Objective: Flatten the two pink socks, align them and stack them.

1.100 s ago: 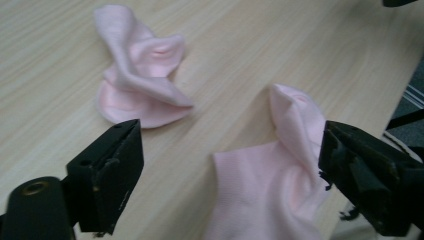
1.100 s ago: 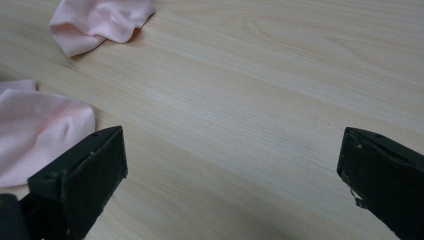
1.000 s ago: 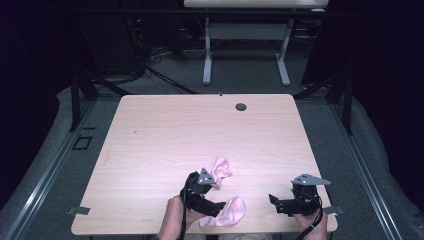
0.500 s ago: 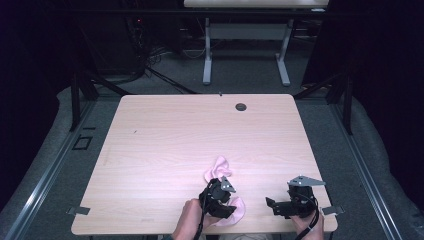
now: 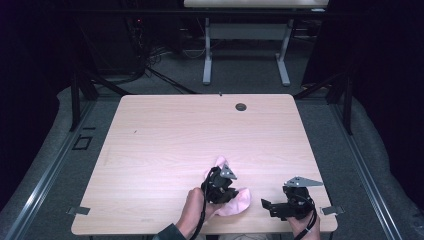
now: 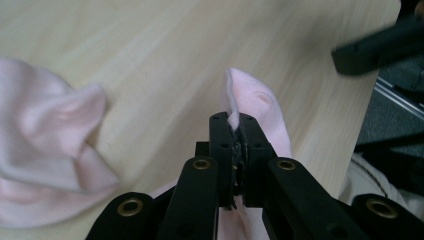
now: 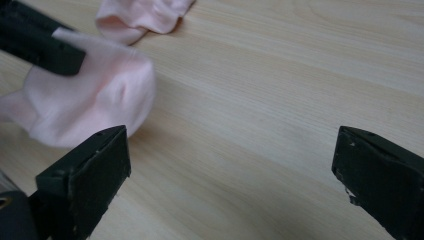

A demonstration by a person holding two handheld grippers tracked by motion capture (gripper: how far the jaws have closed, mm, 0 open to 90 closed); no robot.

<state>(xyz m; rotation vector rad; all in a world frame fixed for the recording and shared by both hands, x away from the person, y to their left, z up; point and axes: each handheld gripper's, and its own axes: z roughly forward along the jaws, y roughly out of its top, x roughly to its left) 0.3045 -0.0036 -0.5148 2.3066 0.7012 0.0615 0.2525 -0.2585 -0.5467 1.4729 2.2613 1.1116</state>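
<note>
Two pink socks lie near the front edge of the table [image 5: 165, 140]. One sock [image 6: 257, 107] is pinched tight in the left gripper [image 6: 234, 135], whose jaws have just been closing on a fold of it. That sock is soft, pale pink and bunched up, with its toe sticking out past the jaws. The right gripper [image 7: 230, 175] hangs open beside it, holding nothing. Farther back, the other sock [image 6: 47, 150] lies crumpled on the wood.
</note>
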